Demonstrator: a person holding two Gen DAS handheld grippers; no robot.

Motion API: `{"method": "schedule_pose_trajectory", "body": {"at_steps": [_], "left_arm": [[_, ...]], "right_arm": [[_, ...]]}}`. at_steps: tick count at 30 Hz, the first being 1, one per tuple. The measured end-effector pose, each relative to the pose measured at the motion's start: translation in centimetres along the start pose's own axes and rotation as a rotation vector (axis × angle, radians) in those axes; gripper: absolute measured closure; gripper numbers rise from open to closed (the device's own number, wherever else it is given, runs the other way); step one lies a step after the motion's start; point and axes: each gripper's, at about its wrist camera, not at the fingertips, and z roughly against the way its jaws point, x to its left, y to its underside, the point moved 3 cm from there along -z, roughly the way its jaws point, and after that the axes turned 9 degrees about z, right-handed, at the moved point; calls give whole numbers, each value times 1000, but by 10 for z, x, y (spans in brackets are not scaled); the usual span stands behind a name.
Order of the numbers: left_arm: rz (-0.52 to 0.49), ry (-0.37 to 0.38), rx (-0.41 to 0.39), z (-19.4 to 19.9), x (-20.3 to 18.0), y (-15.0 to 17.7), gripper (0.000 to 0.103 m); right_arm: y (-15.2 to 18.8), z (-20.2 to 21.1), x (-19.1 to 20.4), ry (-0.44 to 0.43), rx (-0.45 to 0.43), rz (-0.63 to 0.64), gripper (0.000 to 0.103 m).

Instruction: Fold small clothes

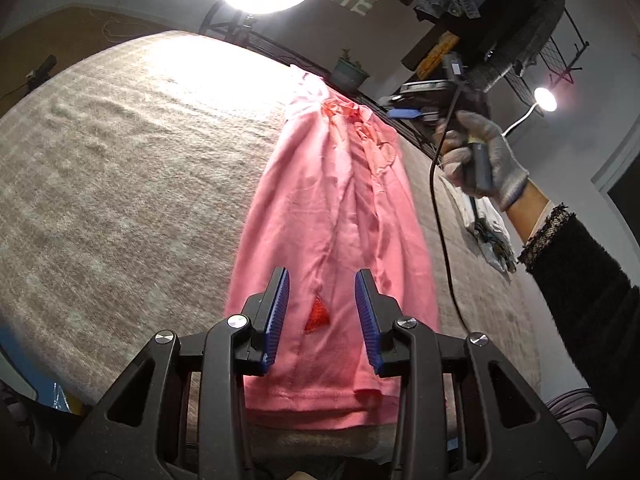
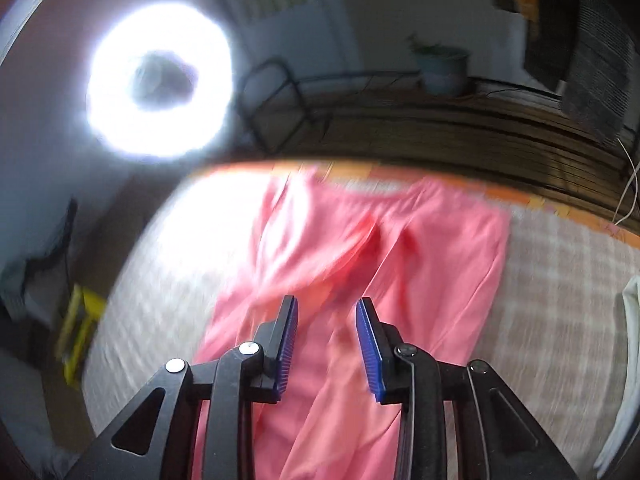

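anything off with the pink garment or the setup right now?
Nothing damaged or spilled. The pink garment lies lengthwise on the beige cloth, rumpled and bunched at its far end, with a small red tag showing. Both the left tongs and right tongs are open, holding nothing. The right wrist view is motion-blurred.

Pink garment (image 1: 332,216) with a small red patch (image 1: 317,316) lies on a beige checked cloth (image 1: 120,184); black grippers have blue ribbed pads (image 1: 280,312).
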Motion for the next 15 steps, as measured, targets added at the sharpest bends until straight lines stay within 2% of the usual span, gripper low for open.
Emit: {"method": "schedule_pose_trajectory", "body": {"at_steps": [3, 6, 9, 12, 13, 15], "left_arm": [[-20, 0, 2, 2, -4, 4, 69], [-27, -6, -4, 5, -4, 4, 69], [-13, -8, -11, 7, -1, 1, 69], [-5, -12, -4, 7, 2, 0, 69], [0, -12, -1, 7, 3, 0, 69], [7, -10, -1, 7, 5, -1, 69]], "right_arm": [[10, -21, 13, 68, 71, 38, 70], [14, -42, 14, 81, 106, 6, 70], [16, -57, 15, 187, 156, 30, 75], [19, -60, 14, 229, 159, 59, 101], [20, -57, 13, 219, 156, 49, 103], [21, -44, 15, 108, 110, -6, 103]]}}
